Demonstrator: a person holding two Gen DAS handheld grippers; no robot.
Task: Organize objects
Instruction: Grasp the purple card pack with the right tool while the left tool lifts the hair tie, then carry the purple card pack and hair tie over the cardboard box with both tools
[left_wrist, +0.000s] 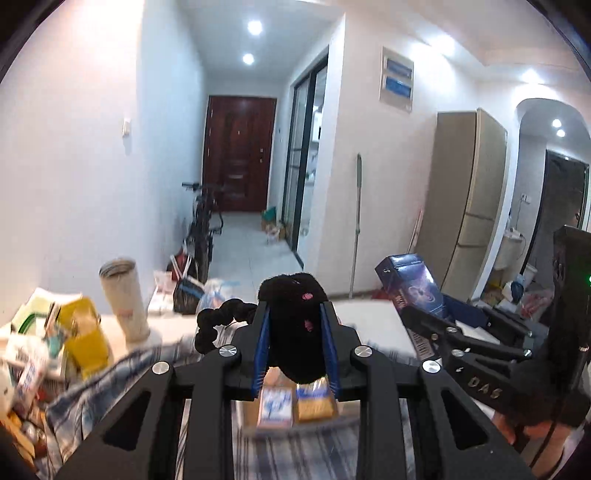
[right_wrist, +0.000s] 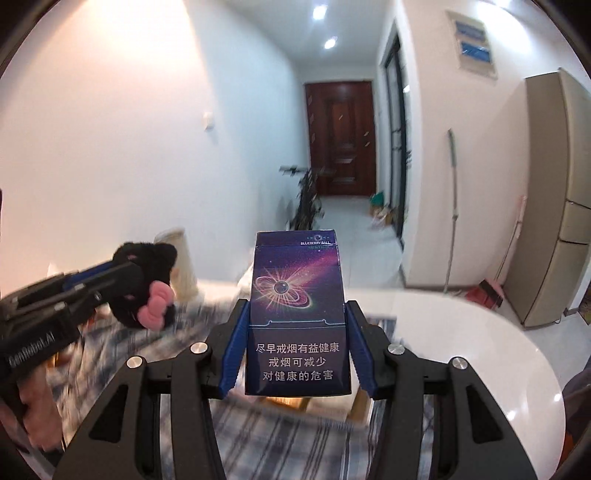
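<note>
- The left gripper (left_wrist: 294, 332) was closed on a black plush toy (left_wrist: 293, 328), the blue pads pressing into its soft body from both sides; a beaded black tail hung out to the left, and a pink bow showed on it in the right wrist view.
- The right gripper (right_wrist: 297, 334) was clamped on a dark blue cigarette pack (right_wrist: 298, 317), held upright by its lower half, the pads flat against its two narrow sides.
- Both things were lifted clear of the table (right_wrist: 461, 332), above the striped cloth (right_wrist: 280, 435) near its front edge. An open cardboard box (left_wrist: 291, 406) holding small packs lay just below the two grippers.
- At the table's left edge stood a tall white cup (left_wrist: 123, 299) beside a heap of packets (left_wrist: 48, 343).
- The likely next move was lowering each thing into the box. The plush could go wrong easily: it squashes, so the grip was probably shallow, and it might slide out or snag by the tail on the box wall.
- The pack could tip forward on release, being held low with its top free.
- The grippers were near each other, so lowering both at once risked a knock between them.
</note>
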